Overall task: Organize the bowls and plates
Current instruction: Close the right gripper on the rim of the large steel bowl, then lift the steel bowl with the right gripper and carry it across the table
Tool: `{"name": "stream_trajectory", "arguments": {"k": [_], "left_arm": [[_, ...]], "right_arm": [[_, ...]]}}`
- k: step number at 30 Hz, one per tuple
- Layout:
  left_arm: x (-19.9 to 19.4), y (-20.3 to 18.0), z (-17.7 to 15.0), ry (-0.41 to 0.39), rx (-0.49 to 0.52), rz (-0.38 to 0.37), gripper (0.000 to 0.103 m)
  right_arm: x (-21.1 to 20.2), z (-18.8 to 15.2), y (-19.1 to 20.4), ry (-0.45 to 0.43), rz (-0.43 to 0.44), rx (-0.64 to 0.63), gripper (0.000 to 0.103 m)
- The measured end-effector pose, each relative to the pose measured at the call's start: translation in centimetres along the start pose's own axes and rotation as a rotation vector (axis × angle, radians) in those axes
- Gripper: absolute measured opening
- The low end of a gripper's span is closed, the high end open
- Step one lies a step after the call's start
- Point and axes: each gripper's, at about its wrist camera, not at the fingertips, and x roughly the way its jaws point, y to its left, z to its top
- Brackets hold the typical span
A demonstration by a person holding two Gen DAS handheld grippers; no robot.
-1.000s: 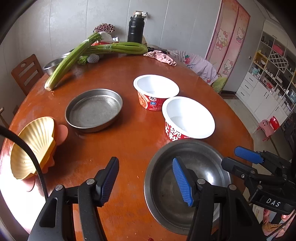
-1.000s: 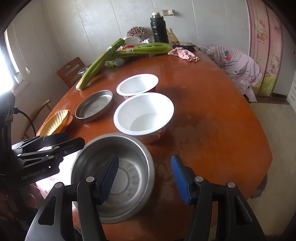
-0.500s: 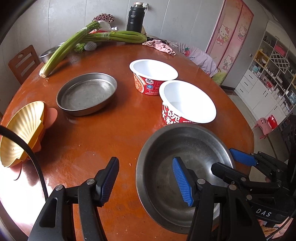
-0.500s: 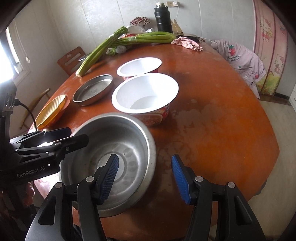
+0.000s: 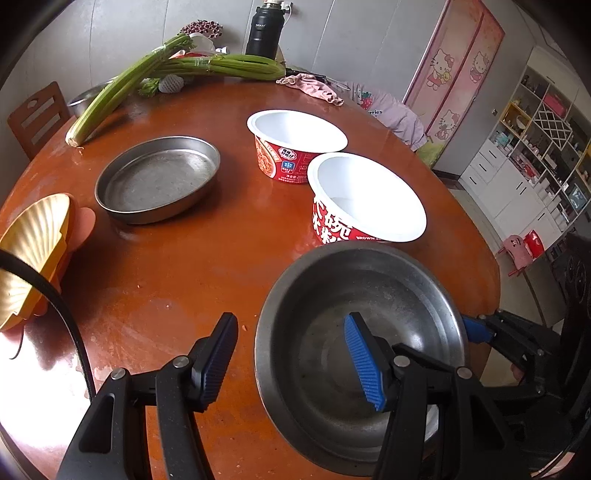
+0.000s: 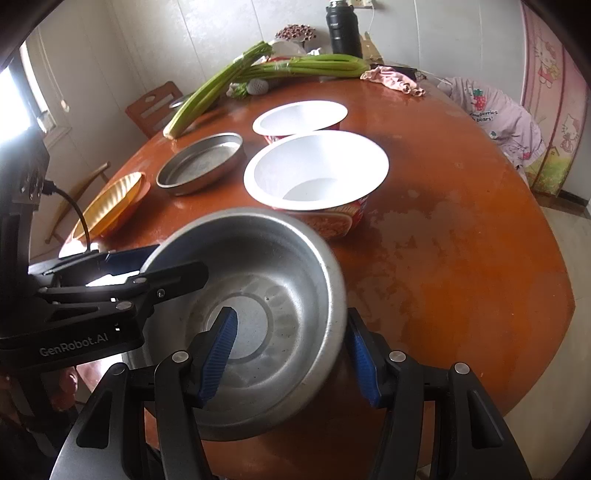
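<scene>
A large steel bowl sits at the near edge of the round wooden table. My left gripper is open and straddles the bowl's left rim, one finger inside. My right gripper is open and straddles its right rim, left finger inside. Beyond it stand two white-lined red paper bowls, a flat steel plate and a yellow shell-shaped dish at the left edge.
Celery stalks, a black flask and a pink cloth lie at the table's far side. A wooden chair stands at the left. Shelving is off to the right.
Both grippers have moved in over the steel bowl's rims from either side, each now with one finger inside. The bowl looms larger in both views.
</scene>
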Motion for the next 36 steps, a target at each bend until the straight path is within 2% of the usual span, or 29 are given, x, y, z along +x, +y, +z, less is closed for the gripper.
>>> {"name": "stream_trajectory", "arguments": {"k": [3,5,10,29,36], "left_arm": [[0.3,0.1,0.0,0.010,-0.001,-0.013,0.056],[0.5,0.1,0.0,0.017,-0.003,-0.023,0.045],[0.5,0.6,0.0,0.018,-0.016,-0.017,0.038],[-3.4,4.6,-0.8,-0.039,-0.082,0.050,0.038],[-3.5,6.0,-0.8,-0.032,-0.092,0.046,0.038]], "right_arm": [[0.2,-0.1,0.6,0.004,-0.002,-0.017,0.060],[0.3,0.0,0.9,0.008,-0.005,-0.027,0.060],[0.3,0.4,1.3,0.007,-0.013,-0.034,0.060],[0.5,2.2,6.5,-0.003,0.025,-0.119,0.060],[1.2,3.0,7.8,0.005,0.023,-0.136,0.060]]}}
